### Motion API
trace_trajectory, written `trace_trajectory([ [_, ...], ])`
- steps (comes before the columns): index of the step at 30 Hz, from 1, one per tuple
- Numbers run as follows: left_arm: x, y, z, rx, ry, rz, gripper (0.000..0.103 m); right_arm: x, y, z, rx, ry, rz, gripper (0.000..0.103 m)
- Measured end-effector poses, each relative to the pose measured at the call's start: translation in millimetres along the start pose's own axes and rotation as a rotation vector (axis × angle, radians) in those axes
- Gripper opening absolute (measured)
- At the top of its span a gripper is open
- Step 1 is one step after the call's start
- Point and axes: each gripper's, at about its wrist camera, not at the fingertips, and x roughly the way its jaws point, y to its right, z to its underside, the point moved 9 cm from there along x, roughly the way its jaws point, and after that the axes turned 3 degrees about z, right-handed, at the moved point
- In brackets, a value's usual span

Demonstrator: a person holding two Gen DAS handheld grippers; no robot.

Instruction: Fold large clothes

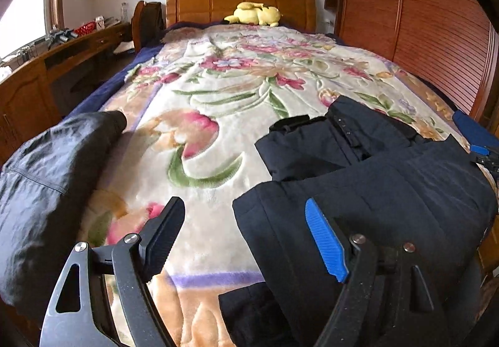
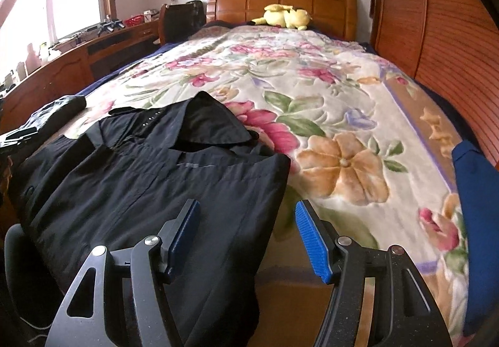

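A dark navy jacket (image 1: 389, 191) lies partly folded on the right of the floral blanket (image 1: 218, 82), collar toward the headboard. My left gripper (image 1: 243, 205) hovers open at the jacket's left edge, its blue pad (image 1: 326, 241) over the cloth and its black pad (image 1: 162, 238) over bare blanket. In the right wrist view the same jacket (image 2: 140, 178) spreads across the left half. My right gripper (image 2: 247, 206) is open above the jacket's right edge, gripping nothing. Neither gripper's pads press on the fabric.
A crumpled black garment (image 1: 46, 185) (image 2: 59, 110) lies at the bed's left edge. A blue garment (image 2: 474, 222) hangs at the right edge. A yellow plush toy (image 1: 254, 14) rests by the wooden headboard (image 1: 240, 1). A desk (image 1: 62, 54) runs along the left, a wardrobe (image 1: 421, 19) along the right.
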Motion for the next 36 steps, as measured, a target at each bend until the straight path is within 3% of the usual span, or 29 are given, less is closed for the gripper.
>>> trace_trajectory([
  [7, 14.7, 2.4, 15.1, 0.01, -0.052, 0.002, 0.08, 17.2, -1.8, 4.3, -0.012, -0.045, -0.009, 0.065],
  [17, 17.5, 5.3, 17.8, 0.021, -0.058, 0.03, 0.08, 29.2, -1.8, 7.7, -0.019, -0.076, -0.023, 0.065],
  [22, 19.7, 11.3, 15.0, 0.04, -0.075, 0.076, 0.047, 30.6, -4.3, 7.0, -0.033, -0.074, -0.052, 0.065],
  [24, 23.8, 13.0, 17.3, 0.059, -0.099, 0.073, 0.044, 30.7, -4.9, 7.8, -0.039, -0.075, -0.056, 0.065],
  [25, 25.7, 14.1, 19.2, 0.065, -0.113, 0.074, 0.044, 31.1, -6.1, 8.4, -0.041, -0.079, -0.067, 0.062],
  [26, 28.6, 14.8, 22.1, 0.071, -0.133, 0.076, 0.044, 31.6, -8.8, 9.4, -0.042, -0.085, -0.088, 0.049],
  [29, 33.0, 13.9, 27.8, 0.069, -0.166, 0.081, 0.044, 32.6, -10.1, 11.0, -0.055, -0.094, -0.106, 0.028],
  [32, 31.4, 10.6, 30.3, 0.052, -0.173, 0.087, 0.044, 30.8, -9.3, 10.3, -0.059, -0.094, -0.106, 0.02],
  [36, 35.0, 7.9, 41.1, 0.038, -0.209, 0.104, 0.044, 29.2, -9.9, 10.6, -0.071, -0.091, -0.095, 0.017],
])
